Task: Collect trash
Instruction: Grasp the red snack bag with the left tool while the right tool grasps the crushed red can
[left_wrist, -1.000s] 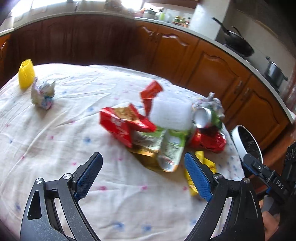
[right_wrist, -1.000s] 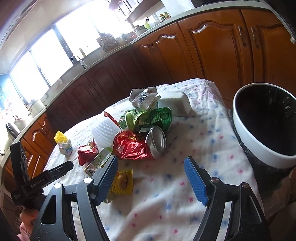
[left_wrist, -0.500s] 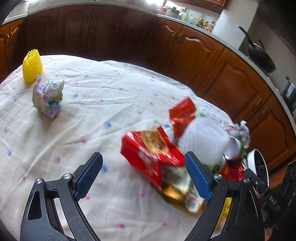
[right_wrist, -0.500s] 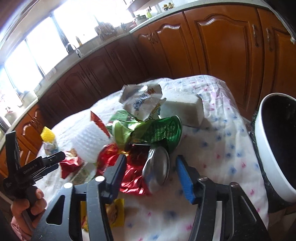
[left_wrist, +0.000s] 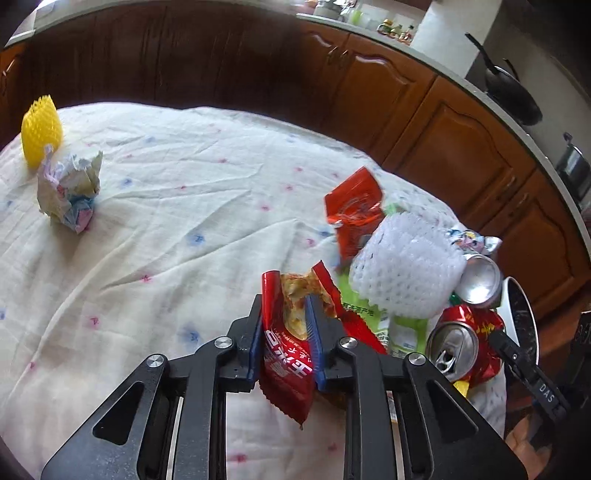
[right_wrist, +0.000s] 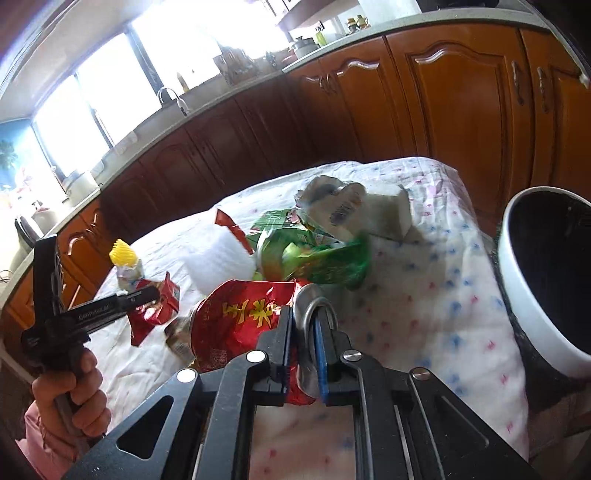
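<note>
Left tool (left_wrist: 284, 325) pinches crinkled red wrapper (left_wrist: 286, 363).

A cloth-covered table (left_wrist: 155, 236) carries trash — a crumpled paper ball (left_wrist: 70, 192), yellow foam net (left_wrist: 40, 133), wrapper heap (left_wrist: 391, 280).

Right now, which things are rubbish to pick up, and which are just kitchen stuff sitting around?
Rubbish for the job: red snack packet in the left gripper, crushed red can in the right gripper, white foam net, crumpled paper, green wrapper, bin.

Just lying about: wok, tap.
</note>
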